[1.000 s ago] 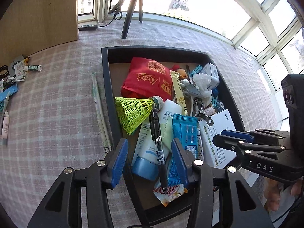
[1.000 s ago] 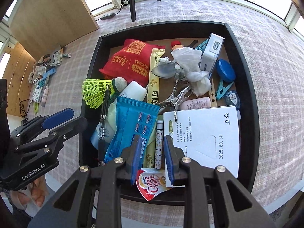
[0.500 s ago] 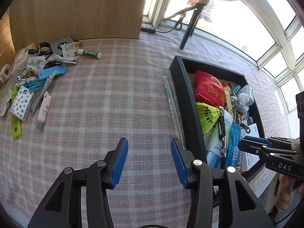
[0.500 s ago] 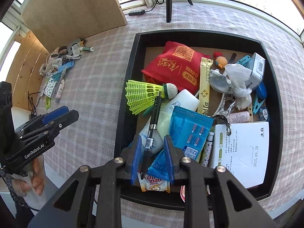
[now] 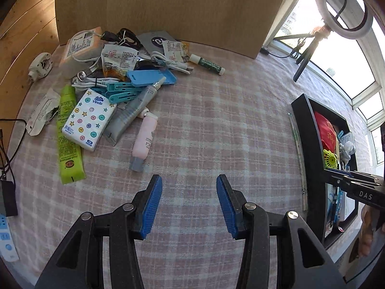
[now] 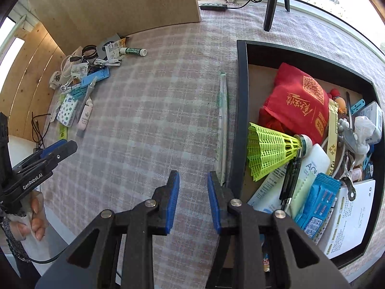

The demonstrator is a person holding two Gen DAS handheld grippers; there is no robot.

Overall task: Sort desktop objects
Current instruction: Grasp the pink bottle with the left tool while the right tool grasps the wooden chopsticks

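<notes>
The left gripper (image 5: 189,203) points down at the table, jaws spread wide w/ nothing between them. Only bare checked cloth (image 5: 216,125) lies under the two blue pads (image 5: 151,207). The right gripper (image 6: 193,201) also tips down. Its jaws stand a bit apart — a smaller gap, nothing in it. A hand (image 6: 31,216) holds the left gripper at the table's near edge.

Ahead and to the left of the left gripper lies a heap of small things, well apart from the pads. Nearest is 1 pink bottle (image 5: 144,139). Past it: 1 grey tube (image 5: 131,114), 1 spotty tissue pack (image 5: 89,120), 1 long green packet (image 5: 67,137), 2 teal pegs (image 5: 122,91), 1 blue tag (image 5: 150,78), 1 green-and-white stick (image 5: 208,64) and some white cables (image 5: 168,62). How many cables, can't tell.

Just to the right of the right gripper is 1 black tray (image 6: 241,110), its left wall near the right pad. Beside that wall, on the cloth, lies 1 long thin wrapped stick (image 6: 223,125); its near end is hidden behind the right pad. In the tray: 1 yellow-green shuttlecock (image 6: 269,151), 1 red bag (image 6: 296,103), 1 black pen (image 6: 290,180), 1 blue packet (image 6: 317,200), 1 white box (image 6: 349,219) — plus more bits too small to tell.
</notes>
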